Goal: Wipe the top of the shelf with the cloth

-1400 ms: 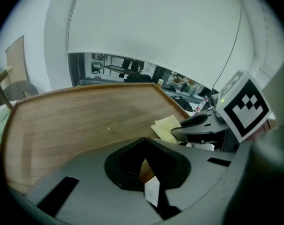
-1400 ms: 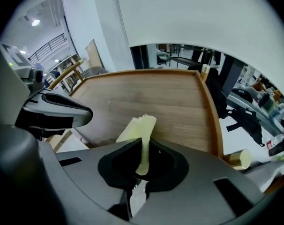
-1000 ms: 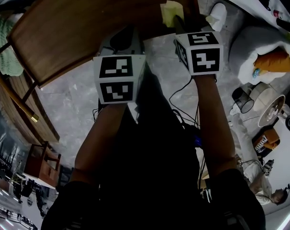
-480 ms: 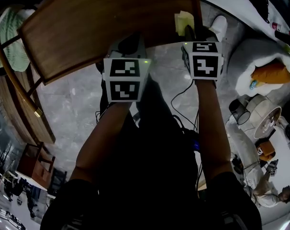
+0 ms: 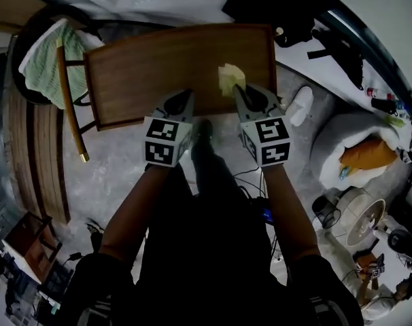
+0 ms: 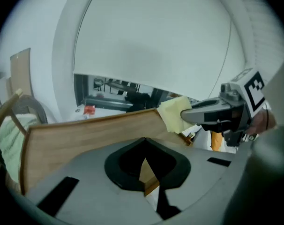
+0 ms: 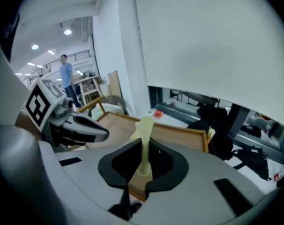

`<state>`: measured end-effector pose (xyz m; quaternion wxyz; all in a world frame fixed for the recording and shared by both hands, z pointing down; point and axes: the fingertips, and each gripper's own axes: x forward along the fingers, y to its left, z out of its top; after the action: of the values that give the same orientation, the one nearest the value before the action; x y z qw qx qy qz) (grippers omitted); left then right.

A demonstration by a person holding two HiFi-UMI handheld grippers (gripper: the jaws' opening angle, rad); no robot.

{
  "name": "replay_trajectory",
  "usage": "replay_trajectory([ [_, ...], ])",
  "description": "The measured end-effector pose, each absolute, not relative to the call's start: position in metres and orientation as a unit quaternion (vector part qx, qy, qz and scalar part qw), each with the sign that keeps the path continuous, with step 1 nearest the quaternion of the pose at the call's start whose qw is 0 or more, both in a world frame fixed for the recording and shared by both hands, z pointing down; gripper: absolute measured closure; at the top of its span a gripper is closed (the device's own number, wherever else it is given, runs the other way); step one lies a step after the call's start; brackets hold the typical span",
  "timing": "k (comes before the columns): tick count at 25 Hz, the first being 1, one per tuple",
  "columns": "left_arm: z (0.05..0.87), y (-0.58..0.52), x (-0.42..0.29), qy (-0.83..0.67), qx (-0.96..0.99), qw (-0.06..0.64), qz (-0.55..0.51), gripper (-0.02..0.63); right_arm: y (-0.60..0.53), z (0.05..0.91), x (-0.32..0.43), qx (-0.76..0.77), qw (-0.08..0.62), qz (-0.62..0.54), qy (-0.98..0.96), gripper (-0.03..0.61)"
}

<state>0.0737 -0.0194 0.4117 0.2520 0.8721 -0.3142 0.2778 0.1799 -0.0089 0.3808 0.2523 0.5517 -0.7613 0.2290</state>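
The right gripper (image 7: 143, 161) is clamped on a pale yellow cloth (image 7: 145, 128), a thin, soft fold standing up between its dark pads. Ahead of its tips the rest of the cloth lies bunched on the shelf top (image 5: 158, 66), close to the top's right edge.

The left gripper (image 6: 144, 146) has its jaws together with nothing between them. It sits just left of the right one, apart from it, with its tips reaching over the shelf's near edge.

The top is a flat rectangle of smooth brown wood with a fine grain and a darker border. Open wood runs ahead and to the left of both grippers, out to the far edge.

Past the left end, a green towel (image 5: 46, 63) with a ribbed texture hangs by a curved wooden rail (image 5: 70, 107). To the right of the right gripper, off the shelf's right edge, a white slipper (image 5: 300, 105) lies on the grey marbled floor (image 5: 117, 175). A rounded white beanbag (image 5: 342, 138) sits farther right.
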Motion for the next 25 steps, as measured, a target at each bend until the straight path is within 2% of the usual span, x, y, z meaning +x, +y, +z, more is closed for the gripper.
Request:
replay_trajectory([
  [7,0.307,-0.031,0.033,-0.309,0.916,0.169,0.194,0.603,-0.023,0.262,0.108,0.482,0.162,0.172,-0.844,0.535],
  [15,0.186,-0.019,-0.022,-0.294,0.944,0.128,0.074,0.603,-0.004,0.170,0.064,0.404,0.085,0.107,-0.904,0.534],
  [22,0.129,0.017,-0.079,-0.242,0.963,0.114,0.012,0.603,0.025,0.133,0.033,0.409,0.064,0.070,-0.908,0.534],
  [25,0.116,0.041,-0.101,-0.204,0.973,0.107,0.001,0.603,0.047,0.126,0.008,0.412,0.079,0.048,-0.907,0.534],
])
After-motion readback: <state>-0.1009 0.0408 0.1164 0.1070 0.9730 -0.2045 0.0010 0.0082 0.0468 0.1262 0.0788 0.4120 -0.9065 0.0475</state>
